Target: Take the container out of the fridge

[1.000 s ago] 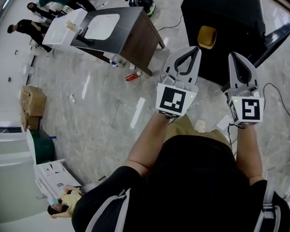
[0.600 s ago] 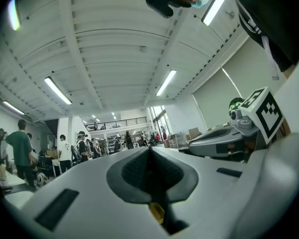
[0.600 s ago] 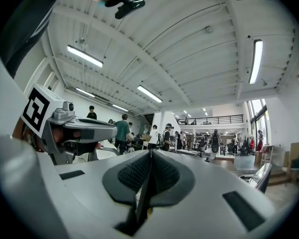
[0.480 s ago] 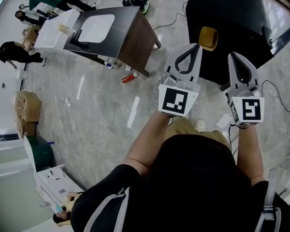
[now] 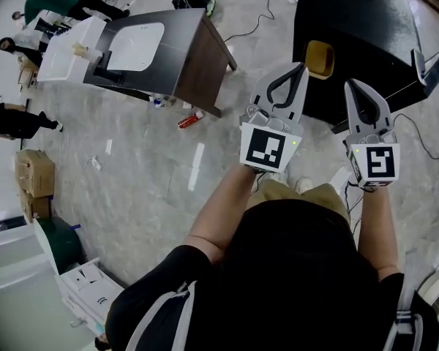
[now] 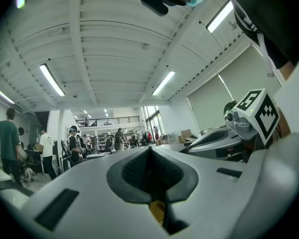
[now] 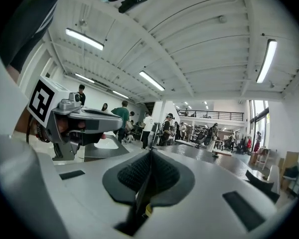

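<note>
A black box-shaped fridge [image 5: 358,28] stands on the floor at the top right of the head view, its door shut as far as I can tell. A yellow object [image 5: 320,57] sits against its near left side. No container shows. My left gripper [image 5: 301,67] is held in the air in front of the fridge, jaws together and empty. My right gripper [image 5: 349,85] hangs beside it, also shut with nothing in it. In the left gripper view the left gripper [image 6: 149,149] points level into a large hall. The right gripper [image 7: 150,153] does the same in the right gripper view.
A dark sink cabinet [image 5: 161,46] stands at the upper left, with a red bottle [image 5: 189,119] on the floor by it. Cables [image 5: 267,17] trail near the fridge. Cardboard boxes [image 5: 35,172] and several people [image 5: 14,119] are at the far left.
The fridge and sink cabinet have slid up and left in the head view as the person moves. Both grippers stay shut and in the same pose.
</note>
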The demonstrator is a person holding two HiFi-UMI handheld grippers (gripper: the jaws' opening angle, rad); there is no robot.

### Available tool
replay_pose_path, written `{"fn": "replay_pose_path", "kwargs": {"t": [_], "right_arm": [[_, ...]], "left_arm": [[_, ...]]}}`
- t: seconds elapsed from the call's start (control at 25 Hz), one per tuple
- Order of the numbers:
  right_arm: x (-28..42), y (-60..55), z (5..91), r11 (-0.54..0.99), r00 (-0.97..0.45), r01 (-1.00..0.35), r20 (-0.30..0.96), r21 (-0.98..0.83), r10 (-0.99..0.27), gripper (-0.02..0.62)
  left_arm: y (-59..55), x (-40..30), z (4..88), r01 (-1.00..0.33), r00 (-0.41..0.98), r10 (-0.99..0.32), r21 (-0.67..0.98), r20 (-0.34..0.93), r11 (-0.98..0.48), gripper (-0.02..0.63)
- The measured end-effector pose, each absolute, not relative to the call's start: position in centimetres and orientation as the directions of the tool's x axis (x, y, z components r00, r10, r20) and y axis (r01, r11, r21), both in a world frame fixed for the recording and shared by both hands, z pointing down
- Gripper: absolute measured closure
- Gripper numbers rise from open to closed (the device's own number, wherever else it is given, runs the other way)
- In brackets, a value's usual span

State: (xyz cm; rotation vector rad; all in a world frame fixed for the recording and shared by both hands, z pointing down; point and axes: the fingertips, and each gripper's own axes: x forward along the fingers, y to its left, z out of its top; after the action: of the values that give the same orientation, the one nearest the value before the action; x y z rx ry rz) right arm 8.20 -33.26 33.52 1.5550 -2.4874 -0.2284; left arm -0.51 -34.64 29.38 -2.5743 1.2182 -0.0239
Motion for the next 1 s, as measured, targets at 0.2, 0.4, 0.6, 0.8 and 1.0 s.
{"fn": "replay_pose_path", "kwargs": {"t": [0.2, 0.4, 0.6, 0.8, 1.0], "right_arm": [[7.8, -34.2, 35.4, 0.436, -0.417, -0.87, 0.127, 0.231, -0.9, 0.558], [8.3, -35.9, 36.3, 0.454, -0.434, -0.859, 0.136, 0.236, -0.891, 0.558], [8.6, -38.4, 37.8, 0.52, -0.485, -0.813, 0.189, 0.262, -0.854, 0.558], [8.7, -41.1, 41.4, 0.608, -0.528, -0.736, 0.309, 0.299, -0.791, 0.557], [7.9, -43.5, 46.0, 0.708, -0.563, -0.631, 0.44, 0.318, -0.7, 0.457]], "left_arm": [[-36.1, -1.1, 30.6, -0.738, 0.66, -0.744, -0.272, -0.102, -0.618, 0.584], [-37.6, -0.2, 31.9, -0.744, 0.651, -0.755, -0.258, -0.075, -0.616, 0.584], [-39.6, 1.0, 32.5, -0.756, 0.632, -0.773, -0.261, -0.051, -0.6, 0.584], [-41.3, 2.0, 33.3, -0.773, 0.609, -0.793, -0.25, -0.034, -0.583, 0.584], [-42.7, 2.3, 34.3, -0.787, 0.586, -0.81, -0.246, -0.014, -0.565, 0.584]]}}
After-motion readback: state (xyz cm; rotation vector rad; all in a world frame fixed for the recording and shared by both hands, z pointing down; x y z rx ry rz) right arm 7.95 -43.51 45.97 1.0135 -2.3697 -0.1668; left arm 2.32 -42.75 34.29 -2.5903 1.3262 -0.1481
